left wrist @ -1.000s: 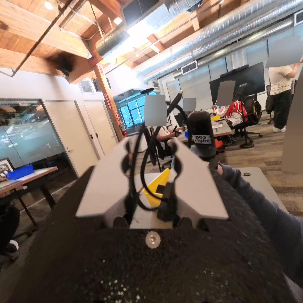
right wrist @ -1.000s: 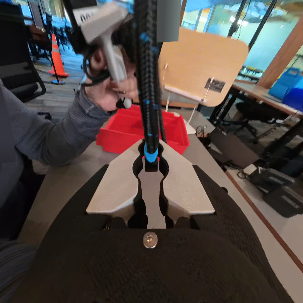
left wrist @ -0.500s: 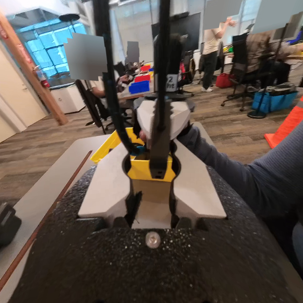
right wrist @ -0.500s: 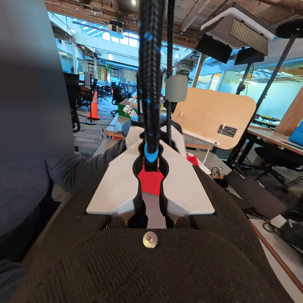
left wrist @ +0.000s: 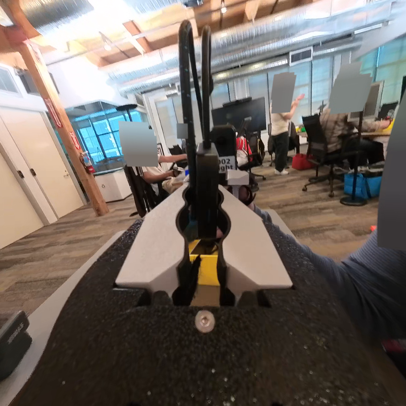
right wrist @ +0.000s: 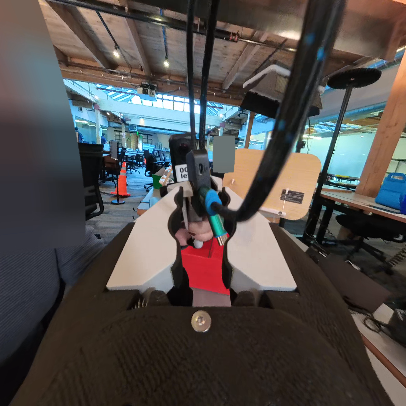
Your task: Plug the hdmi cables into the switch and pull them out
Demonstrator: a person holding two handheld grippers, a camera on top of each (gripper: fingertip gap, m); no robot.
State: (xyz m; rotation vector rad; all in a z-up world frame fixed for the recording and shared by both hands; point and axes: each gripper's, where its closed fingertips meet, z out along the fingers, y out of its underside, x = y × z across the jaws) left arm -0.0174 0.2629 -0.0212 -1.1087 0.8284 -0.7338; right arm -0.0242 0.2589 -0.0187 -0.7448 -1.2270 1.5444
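In the left wrist view my left gripper is shut on the black HDMI switch and holds it upright above the table. Two black cables loop up from the switch's top. In the right wrist view my right gripper is open. The teal HDMI plug with a blue collar hangs tip down between its fingers, right in front of the switch. Its braided black-and-blue cable arcs up to the right. The right gripper also shows beyond the switch in the left wrist view.
A yellow bin lies below the left gripper and a red bin below the right one, both on the grey table. A black device sits at the table's left edge. People, office chairs and an orange cone stand around. The grippers are tip to tip, or close to it.
The right gripper has opened and the teal plug now hangs tip down between its fingers. The left gripper has closed in on the right one, with the switch upright.
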